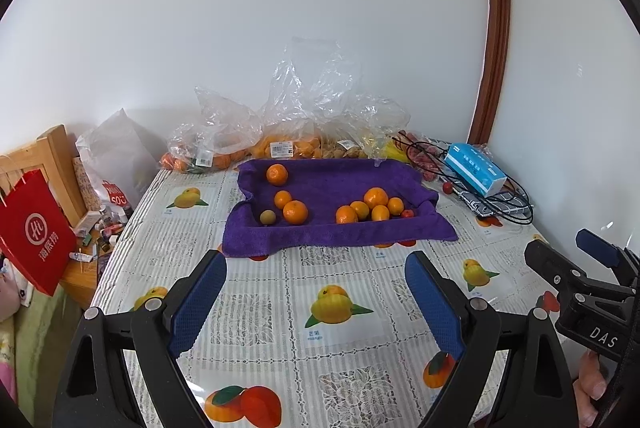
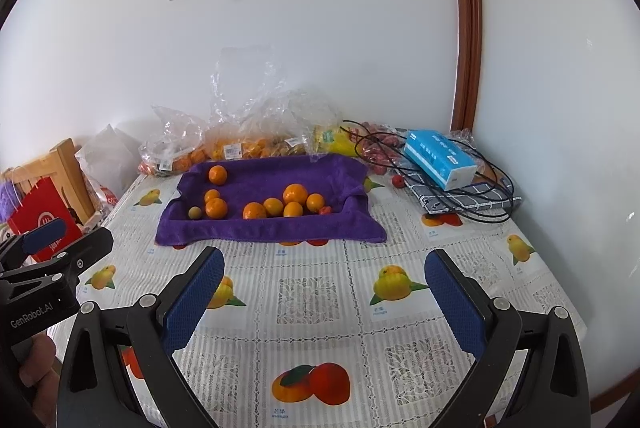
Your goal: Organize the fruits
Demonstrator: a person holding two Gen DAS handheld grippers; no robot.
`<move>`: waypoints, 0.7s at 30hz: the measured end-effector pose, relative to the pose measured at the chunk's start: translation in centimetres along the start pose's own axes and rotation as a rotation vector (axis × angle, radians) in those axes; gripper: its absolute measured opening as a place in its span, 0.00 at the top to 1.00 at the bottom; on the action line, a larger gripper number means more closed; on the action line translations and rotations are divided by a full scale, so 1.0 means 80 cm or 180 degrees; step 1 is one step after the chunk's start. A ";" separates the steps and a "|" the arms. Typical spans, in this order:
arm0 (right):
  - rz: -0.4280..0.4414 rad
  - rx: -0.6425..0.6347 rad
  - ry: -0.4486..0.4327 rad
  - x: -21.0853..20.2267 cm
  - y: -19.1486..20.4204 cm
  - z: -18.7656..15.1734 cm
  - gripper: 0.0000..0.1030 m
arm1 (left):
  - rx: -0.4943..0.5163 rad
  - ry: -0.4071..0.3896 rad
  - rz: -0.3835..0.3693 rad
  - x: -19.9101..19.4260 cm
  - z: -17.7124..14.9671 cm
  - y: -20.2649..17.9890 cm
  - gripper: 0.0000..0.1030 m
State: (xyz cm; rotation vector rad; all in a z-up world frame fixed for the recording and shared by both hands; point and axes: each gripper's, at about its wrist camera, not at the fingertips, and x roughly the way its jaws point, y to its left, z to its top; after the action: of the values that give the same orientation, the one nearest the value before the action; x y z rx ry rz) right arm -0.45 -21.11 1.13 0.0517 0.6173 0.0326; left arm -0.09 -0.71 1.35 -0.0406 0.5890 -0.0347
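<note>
Left wrist view: the left tool (image 1: 314,292) hangs above the surface (image 1: 256,268) with its blue pads spread wide and nothing between them. Ahead lies a purple towel (image 1: 340,184) draped over a shallow tray, and the fruit sits on it. One orange (image 1: 277,174) rests alone near the back left. Nearer the front left, two more oranges touch each other, with a small greenish-brown fruit (image 1: 267,217) just beside them. On the right, a cluster of five oranges (image 1: 368,209) is bunched together, a small red fruit (image 1: 407,214) at its right edge. Behind the towel, clear plastic bags (image 1: 304,100) of fruit lean along the wall. A blue tissue pack (image 1: 476,168) lies to the right on black cables.

Right wrist view: the right tool (image 2: 324,290) is likewise wide open and empty over the patterned cloth. The left tool and a hand (image 2: 38,364) show at the left edge.
</note>
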 end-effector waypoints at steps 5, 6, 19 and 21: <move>0.0004 0.0004 0.0008 0.000 0.000 -0.001 0.03 | -0.0025 0.0011 -0.0004 0.001 0.001 0.000 0.12; 0.0010 -0.0001 0.0020 0.000 0.000 -0.001 0.03 | -0.0026 0.0016 -0.0009 0.001 0.001 0.000 0.12; 0.0002 -0.0021 0.0001 -0.002 0.004 -0.002 0.03 | -0.0028 0.0033 -0.0014 0.005 0.000 0.002 0.12; -0.0001 -0.0020 -0.0007 -0.002 0.004 -0.001 0.03 | -0.0026 0.0009 -0.0001 0.004 0.000 0.002 0.12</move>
State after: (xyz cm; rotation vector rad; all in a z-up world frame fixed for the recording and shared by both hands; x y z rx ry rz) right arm -0.68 -20.79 1.16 0.0454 0.6151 0.0342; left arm 0.13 -0.56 1.16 -0.0484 0.5918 -0.0328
